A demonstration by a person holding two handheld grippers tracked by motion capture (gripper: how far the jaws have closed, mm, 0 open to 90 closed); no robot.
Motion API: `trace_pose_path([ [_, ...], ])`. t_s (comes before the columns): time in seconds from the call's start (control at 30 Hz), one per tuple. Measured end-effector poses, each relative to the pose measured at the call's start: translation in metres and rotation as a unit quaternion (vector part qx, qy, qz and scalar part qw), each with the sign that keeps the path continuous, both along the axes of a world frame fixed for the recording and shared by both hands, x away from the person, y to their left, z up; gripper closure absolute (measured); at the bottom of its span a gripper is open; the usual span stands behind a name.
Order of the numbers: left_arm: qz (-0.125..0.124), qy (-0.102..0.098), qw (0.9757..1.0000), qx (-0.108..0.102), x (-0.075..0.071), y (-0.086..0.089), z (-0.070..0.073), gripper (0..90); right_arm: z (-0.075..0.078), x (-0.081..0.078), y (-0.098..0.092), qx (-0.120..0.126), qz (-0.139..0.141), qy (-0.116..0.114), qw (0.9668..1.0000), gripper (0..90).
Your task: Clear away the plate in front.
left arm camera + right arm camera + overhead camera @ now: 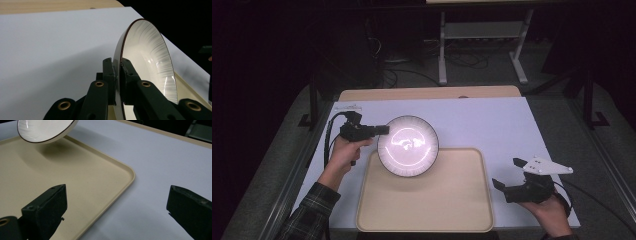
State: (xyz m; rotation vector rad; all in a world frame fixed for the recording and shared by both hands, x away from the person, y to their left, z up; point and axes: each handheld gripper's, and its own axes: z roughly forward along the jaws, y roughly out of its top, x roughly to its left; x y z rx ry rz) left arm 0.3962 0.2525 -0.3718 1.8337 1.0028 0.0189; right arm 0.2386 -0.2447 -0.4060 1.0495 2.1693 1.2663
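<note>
Left gripper (382, 130) clamped on rim of plate (408, 146), held above tray (427, 210) at frame centre; right gripper (509, 177) agape, lower right; best lower it level, release only once seated.

White plate (408, 146) tilted above tray (432, 210)

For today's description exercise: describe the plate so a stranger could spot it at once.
Start at the white table, then find the beige tray near its front edge. Above the tray's far left corner, the left gripper clamps a round plate by its rim: glossy white, dark-edged, the one round thing.
</note>
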Motion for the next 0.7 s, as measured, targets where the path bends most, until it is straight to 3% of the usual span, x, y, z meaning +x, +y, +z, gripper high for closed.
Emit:
trace_pose_path([
  [0.27, -0.03, 0.005, 0.9994, 0.014, -0.016, -0.012, -0.005, 85.0, 0.0, 0.0, 0.0, 0.0, 0.0, -0.001, 1.0, 2.5],
  [0.7, -0.071, 0.024, 0.9971, 0.015, -0.032, -0.027, -0.013, 84.9, 0.0, -0.001, 0.0, -0.001, 0.0, -0.002, 1.0, 2.4],
])
